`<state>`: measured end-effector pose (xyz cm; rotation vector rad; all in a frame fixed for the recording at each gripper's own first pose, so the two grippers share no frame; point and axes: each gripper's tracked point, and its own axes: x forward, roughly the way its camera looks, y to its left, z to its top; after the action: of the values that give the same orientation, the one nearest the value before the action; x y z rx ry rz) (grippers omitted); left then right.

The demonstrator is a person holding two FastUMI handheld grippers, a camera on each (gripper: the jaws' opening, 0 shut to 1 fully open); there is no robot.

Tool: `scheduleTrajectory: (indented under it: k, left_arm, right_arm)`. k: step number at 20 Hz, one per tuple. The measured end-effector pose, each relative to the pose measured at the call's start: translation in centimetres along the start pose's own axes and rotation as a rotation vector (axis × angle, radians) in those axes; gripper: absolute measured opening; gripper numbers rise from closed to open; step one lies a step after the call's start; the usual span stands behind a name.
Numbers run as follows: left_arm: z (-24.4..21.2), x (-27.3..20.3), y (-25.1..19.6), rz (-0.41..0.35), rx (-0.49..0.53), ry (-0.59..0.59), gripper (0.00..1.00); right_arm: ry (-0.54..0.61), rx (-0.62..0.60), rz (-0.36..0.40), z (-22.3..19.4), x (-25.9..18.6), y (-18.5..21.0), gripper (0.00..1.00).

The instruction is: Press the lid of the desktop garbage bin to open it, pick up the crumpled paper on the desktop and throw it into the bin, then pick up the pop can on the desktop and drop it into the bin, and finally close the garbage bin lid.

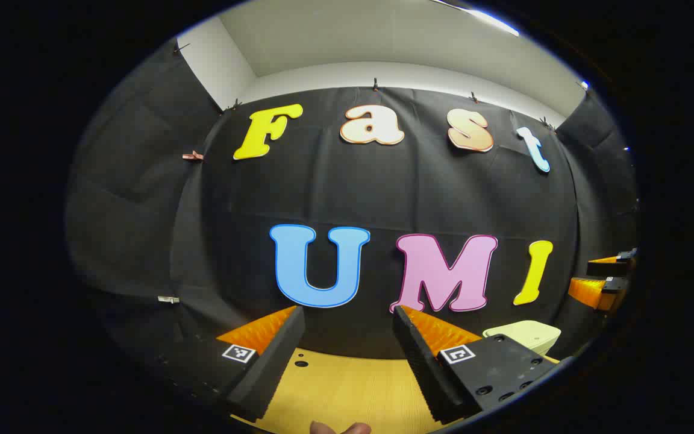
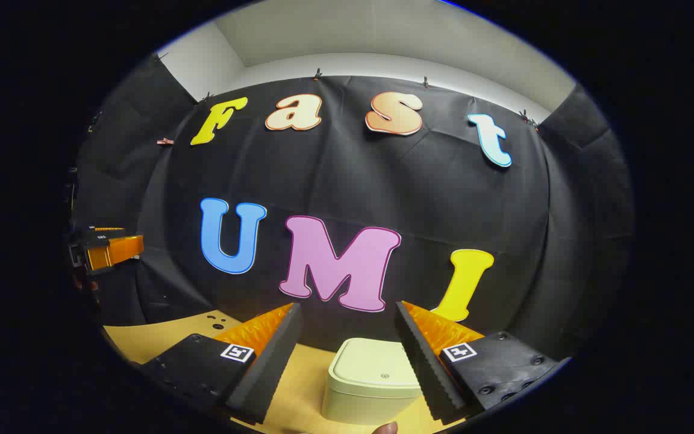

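The job is at its first step, I think: the garbage bin (image 2: 377,377) sits on the yellow desktop (image 2: 142,340) with its lid (image 2: 374,360) down. In the right gripper view, the right gripper (image 2: 348,355) is held up above the desk with its fingers wide apart and nothing in them. The bin is just ahead, between the fingers and lower down. Next, a finger must come down and push the lid. The left gripper (image 1: 348,355) is wide and empty too, with the bin (image 1: 525,334) off to its right.
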<state>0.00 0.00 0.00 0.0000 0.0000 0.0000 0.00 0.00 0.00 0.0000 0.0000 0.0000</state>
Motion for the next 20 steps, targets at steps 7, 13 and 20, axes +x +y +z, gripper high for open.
scheduleTrajectory:
  k: [7, 13, 20]
  left_arm:
    - [-2.4, 2.0, -0.4, -0.055, -0.029, 0.037, 0.96]
    - [-3.0, 4.0, -1.9, -0.159, -0.006, 0.047, 0.95]
    - [-3.0, 4.9, -3.3, -0.181, 0.000, 0.039, 0.95]
  right_arm:
    - [-0.001, -0.003, -0.049, -0.5, 0.9, -0.6, 0.97]
    - [0.008, -0.029, -0.129, -0.4, 1.3, -1.2, 0.98]
    - [0.037, -0.031, -0.107, -1.0, 2.3, -0.8, 0.96]
